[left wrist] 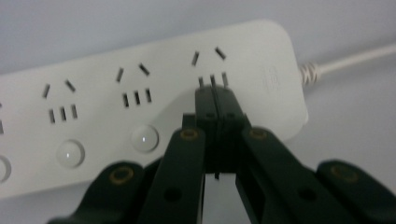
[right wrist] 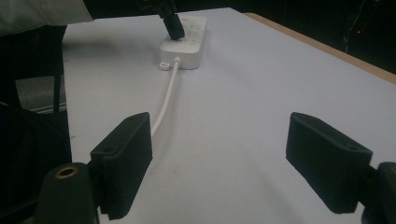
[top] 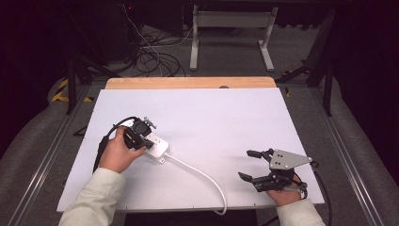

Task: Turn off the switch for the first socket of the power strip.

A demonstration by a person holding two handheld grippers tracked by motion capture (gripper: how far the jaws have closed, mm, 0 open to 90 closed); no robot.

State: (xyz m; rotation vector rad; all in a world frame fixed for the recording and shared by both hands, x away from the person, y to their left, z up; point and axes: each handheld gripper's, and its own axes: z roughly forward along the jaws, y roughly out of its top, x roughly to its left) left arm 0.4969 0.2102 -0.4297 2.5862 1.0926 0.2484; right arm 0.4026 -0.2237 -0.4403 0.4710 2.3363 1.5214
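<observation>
A white power strip (top: 156, 146) lies on the left part of the white table top (top: 221, 117). Its white cable (top: 202, 174) runs right and off the front edge. My left gripper (top: 140, 137) points down onto the strip. In the left gripper view the jaws of the left gripper (left wrist: 215, 93) are shut together with nothing between them. Their tips rest against the power strip (left wrist: 140, 70) just below the socket nearest the cable end. My right gripper (top: 245, 164) rests near the front right, open and empty. The right gripper (right wrist: 224, 154) faces the cable (right wrist: 166, 102) and power strip (right wrist: 187, 46).
A row of round buttons (left wrist: 144, 137) runs along the strip below the sockets. A wooden strip (top: 188, 83) borders the table's far edge. Beyond it on the floor are tangled cables (top: 150, 56) and a white stand (top: 230, 28).
</observation>
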